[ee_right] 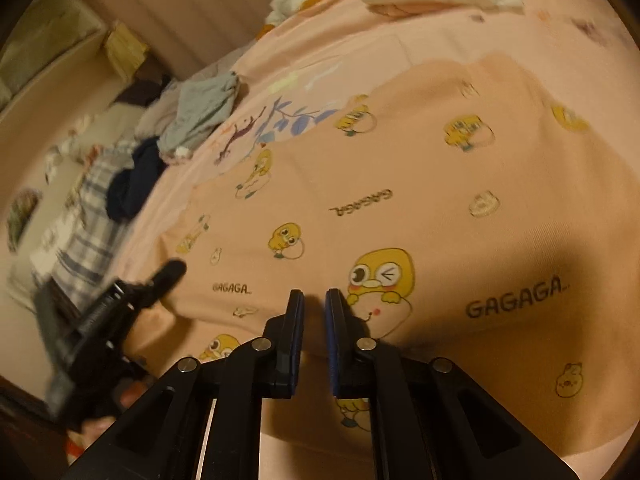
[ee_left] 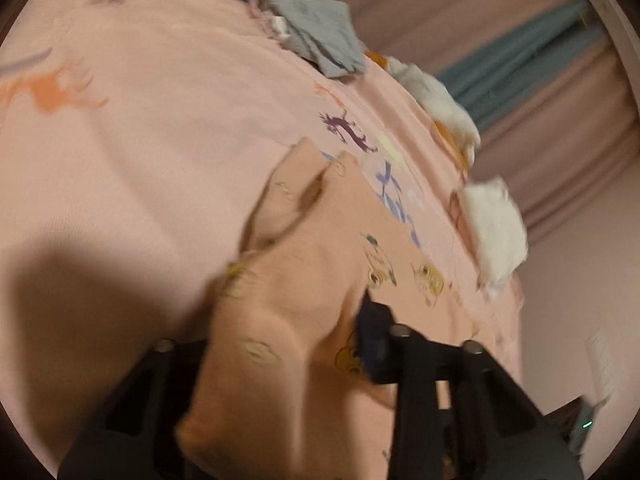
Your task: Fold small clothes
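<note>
Left wrist view: I see the left gripper (ee_left: 320, 352) with a fold of the peach garment (ee_left: 304, 280) bunched between its fingers. The cloth rises over the left finger and hides it; the right finger pad is dark and pressed into the fabric. I judge the fingers closed on the cloth, with the gathered edge held above the pink bedsheet (ee_left: 140, 140). The garment runs forward and to the right from the fingers. Its fabric is a soft knit, matte, printed with small yellow cartoon figures. Beyond it lie a crumpled grey garment (ee_left: 320, 36) and two white bundles (ee_left: 496, 228) near the bed's far edge, well apart from the grip.

Right wrist view: The right gripper (ee_right: 314, 300) hovers just over the near hem of the peach garment (ee_right: 400, 184). Its fingers stand at a narrow gap and hold nothing; I see sheet and print between them. The garment lies spread directly ahead, its long axis running left to right across the view, mostly flat, with "GAGAGA" lettering and yellow figures. The left gripper (ee_right: 160, 280) appears at the garment's left edge. I judge the right gripper the nearer one to the free near hem, so the coming fold depends on it pinching that hem straight ahead. The grey garment (ee_right: 200, 116), a dark blue item (ee_right: 136, 180) and a plaid cloth (ee_right: 88, 224) lie at left, apart from the work.
</note>
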Tool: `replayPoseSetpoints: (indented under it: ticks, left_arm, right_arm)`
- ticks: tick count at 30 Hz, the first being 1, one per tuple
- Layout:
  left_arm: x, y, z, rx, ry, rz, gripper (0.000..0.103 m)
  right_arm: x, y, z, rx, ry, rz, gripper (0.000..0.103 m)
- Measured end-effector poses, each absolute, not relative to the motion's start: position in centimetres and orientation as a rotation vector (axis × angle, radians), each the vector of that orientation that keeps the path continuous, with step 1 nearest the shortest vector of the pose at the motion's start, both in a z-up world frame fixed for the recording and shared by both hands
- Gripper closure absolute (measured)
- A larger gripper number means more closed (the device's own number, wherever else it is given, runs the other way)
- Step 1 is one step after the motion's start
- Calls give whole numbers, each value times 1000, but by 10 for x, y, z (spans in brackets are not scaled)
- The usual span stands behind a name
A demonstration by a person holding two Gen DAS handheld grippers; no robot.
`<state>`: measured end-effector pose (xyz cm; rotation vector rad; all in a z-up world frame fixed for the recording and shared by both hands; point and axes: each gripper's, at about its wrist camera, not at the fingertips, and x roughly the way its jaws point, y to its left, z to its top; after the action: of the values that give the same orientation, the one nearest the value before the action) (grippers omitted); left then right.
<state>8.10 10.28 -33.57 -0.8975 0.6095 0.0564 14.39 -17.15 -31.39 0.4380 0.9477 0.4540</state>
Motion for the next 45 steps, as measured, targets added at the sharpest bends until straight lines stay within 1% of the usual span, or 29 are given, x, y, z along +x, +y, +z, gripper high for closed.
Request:
replayPoseSetpoints:
  ticks: [2,6,12,14,19,24,41,44,45]
  left_arm:
    - [83,104,-336,-910,620,40,82]
    - [83,99,-331,-874,620,55,83]
    - [83,96,-333,-846,635,58,83]
    - [84,94,-332,-821,644,73,82]
    - [83,97,-337,-849,633,62,81]
    - [87,89,-332,-781,656,101,81]
    - [86,91,-334,-804,648,93,81]
    - [89,86,-329,-761,671,123,81]
    - [91,82,-325,-725,686,143,84]
  right_arm:
    - [145,-170,-314,438,951,465,98]
    - [143,-166,-315,400,925,497,98]
    - [149,-179,-325,563,937,539,98]
    - [149,-178,-326,574,929,550,98]
    - [149,-175,-325,558,920,567,98]
    - [148,-179,-326,574,913,574,98]
    - [146,-178,-323,507,904,571,98]
    - [145,-177,-321,495,901,566,98]
    - [144,-177,-320,489,899,565,98]
